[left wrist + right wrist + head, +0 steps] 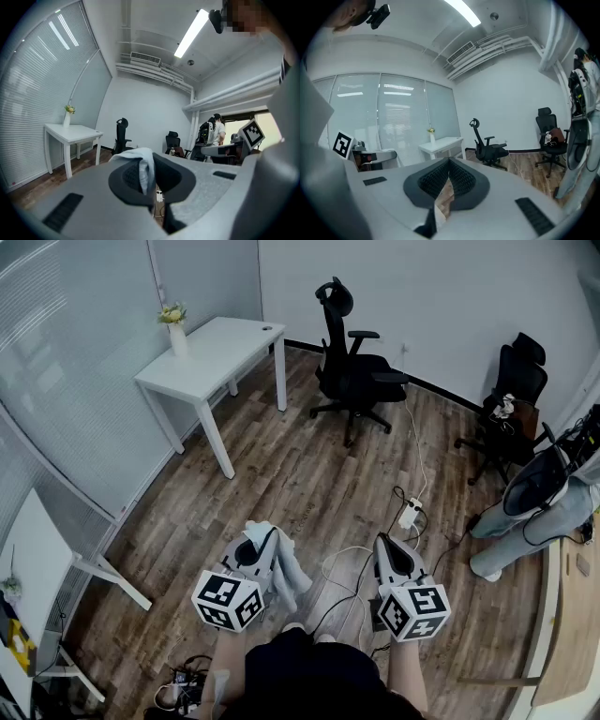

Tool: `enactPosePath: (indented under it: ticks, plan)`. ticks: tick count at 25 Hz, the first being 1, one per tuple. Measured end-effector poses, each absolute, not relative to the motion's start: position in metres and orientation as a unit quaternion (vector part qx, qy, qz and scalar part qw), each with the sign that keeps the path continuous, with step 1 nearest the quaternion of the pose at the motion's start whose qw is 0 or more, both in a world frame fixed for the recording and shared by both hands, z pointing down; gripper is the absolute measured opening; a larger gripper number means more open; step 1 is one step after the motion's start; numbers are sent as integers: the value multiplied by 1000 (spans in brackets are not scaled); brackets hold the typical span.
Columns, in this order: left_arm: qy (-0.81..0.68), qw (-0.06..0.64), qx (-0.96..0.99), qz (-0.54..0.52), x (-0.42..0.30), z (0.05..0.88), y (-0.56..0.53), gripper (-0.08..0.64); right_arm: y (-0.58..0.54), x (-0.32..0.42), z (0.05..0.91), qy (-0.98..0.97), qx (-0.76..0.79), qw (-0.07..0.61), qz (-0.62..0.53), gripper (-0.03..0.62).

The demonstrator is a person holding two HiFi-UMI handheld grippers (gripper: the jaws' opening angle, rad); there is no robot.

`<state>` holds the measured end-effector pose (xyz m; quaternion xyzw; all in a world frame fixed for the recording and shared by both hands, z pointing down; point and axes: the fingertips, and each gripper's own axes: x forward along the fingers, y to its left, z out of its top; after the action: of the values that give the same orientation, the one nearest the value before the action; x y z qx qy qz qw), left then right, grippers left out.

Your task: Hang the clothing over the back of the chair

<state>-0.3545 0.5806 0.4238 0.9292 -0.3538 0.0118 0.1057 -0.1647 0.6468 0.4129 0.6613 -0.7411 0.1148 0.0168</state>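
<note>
Since the left gripper (148, 165) pinches only a fold of the clothing (289, 570), with the right gripper (449, 165) clenched empty, the clothing may slip before reaching the chair (352, 371) ahead.

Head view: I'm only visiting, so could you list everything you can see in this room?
white table: 2, white; one by the glass wall, one at the left edge
vase of flowers: 1, white vase, yellowish flowers; on the far table's corner
office chair: 2, black; one at the far wall, one at the right
power strip: 1, white; on the wood floor
cables: several, black and white; across the floor
other person: 1, light jeans; right edge
white clothing: 1; hanging from the left tool
left tool: 1, grey; shut on the clothing
right tool: 1, grey; shut, empty
wearer's lap: dark shorts; bottom centre
</note>
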Motion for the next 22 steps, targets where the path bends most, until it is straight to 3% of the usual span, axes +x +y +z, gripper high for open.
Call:
enactPosePath:
  ticks: [22]
  plan:
    - [-366,108,924,11,-323,433,607,15,669,-138,423,-758,641,-4,122,28]
